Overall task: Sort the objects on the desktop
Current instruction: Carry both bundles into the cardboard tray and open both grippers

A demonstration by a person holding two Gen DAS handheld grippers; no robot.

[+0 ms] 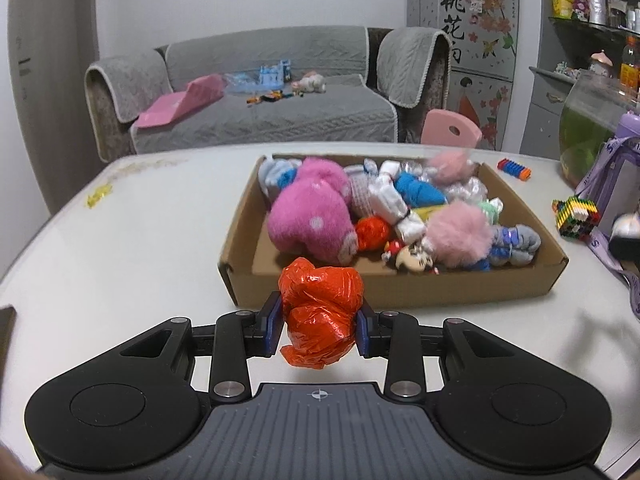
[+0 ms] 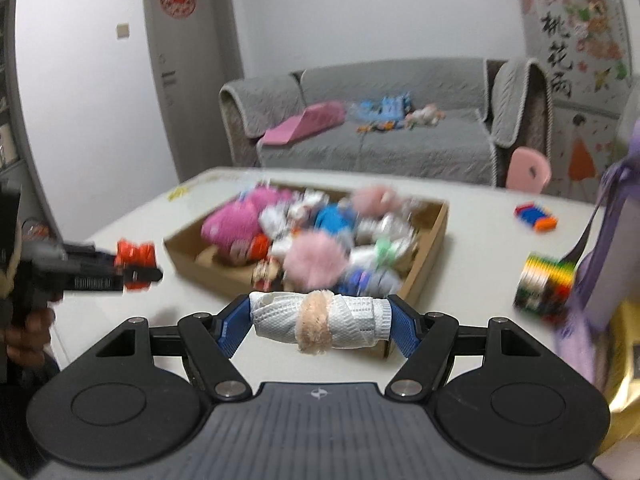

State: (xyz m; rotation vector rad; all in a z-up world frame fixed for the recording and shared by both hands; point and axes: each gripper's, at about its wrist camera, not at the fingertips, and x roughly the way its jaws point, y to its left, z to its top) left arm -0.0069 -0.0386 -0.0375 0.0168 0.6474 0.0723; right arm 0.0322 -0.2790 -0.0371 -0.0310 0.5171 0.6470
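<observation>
Left gripper: clenched on a crumpled orange plastic bundle, blue pads pressed against both of its sides. Bundle held clear of the white table, just short of the near wall of the cardboard box. Lower tip of the bundle hanging below the pads; rear face hidden.

Right gripper: grasping a rolled white mesh cloth lengthwise, one pad at each end. Fuzzy beige band wrapped around the middle of the roll. Roll held above the table, in front of the box's near corner, which it partly covers.

Cardboard box, open-topped, on the table, filled with soft items: large pink plush with white dots, pale pink pompom, second pompom at the far wall, blue roll, white rolled cloths, small orange bundle, small figurine. Items overlapping; lower layers concealed.

Right wrist view strongly blurred: box contents reduced to colour patches. At its left edge, the left gripper seen from the side with the orange bundle; holding hand dark and cut off.

Beside the box on the table: multicolour block cube, striped blue-orange piece, purple bottle with strap, cropped by the frame. Grey sofa behind, with small objects too indistinct to identify.
</observation>
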